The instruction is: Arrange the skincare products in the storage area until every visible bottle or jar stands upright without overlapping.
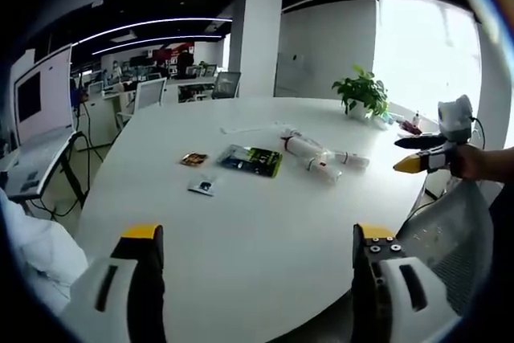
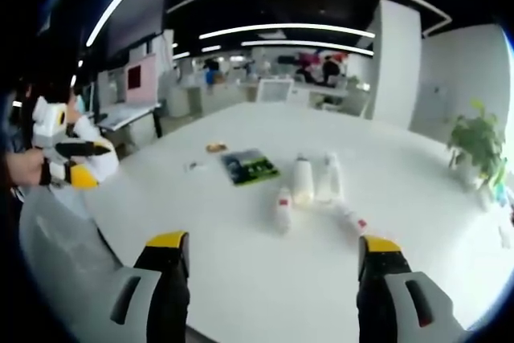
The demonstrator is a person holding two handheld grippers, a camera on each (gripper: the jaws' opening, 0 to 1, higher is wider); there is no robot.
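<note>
Both claws hang released and empty above a white oval conference table [image 1: 265, 222] in an open-plan office. The left gripper [image 1: 257, 259] spreads its yellow-tipped jaws wide over the near edge; the right gripper [image 2: 273, 267] does the same from the opposite side, and it also shows at the far right of the left gripper view, held in a person's hand [image 1: 474, 162].

Well out from either claw, near the table's middle, the skincare products wait: a cluster of white bottles and tubes [image 2: 313, 186], all lying on their sides, some touching one another, a few with red markings. Just beside them lies a flat dark and green packet [image 2: 249, 166], with a small orange sachet [image 1: 193, 159] and a small white sachet [image 1: 202, 187] farther along.

Nothing stands upright yet, so the job appears barely begun. The sensible approach, by the look of it, is to bring one claw down over an outer bottle first, grip it across the body, tip it onto its base clear of its neighbours, and use the other claw to steady it.

A potted plant [image 1: 363, 92] sits at the table's far end by a bright window. Desks, chairs and curved ceiling lights fill the dim room beyond.
</note>
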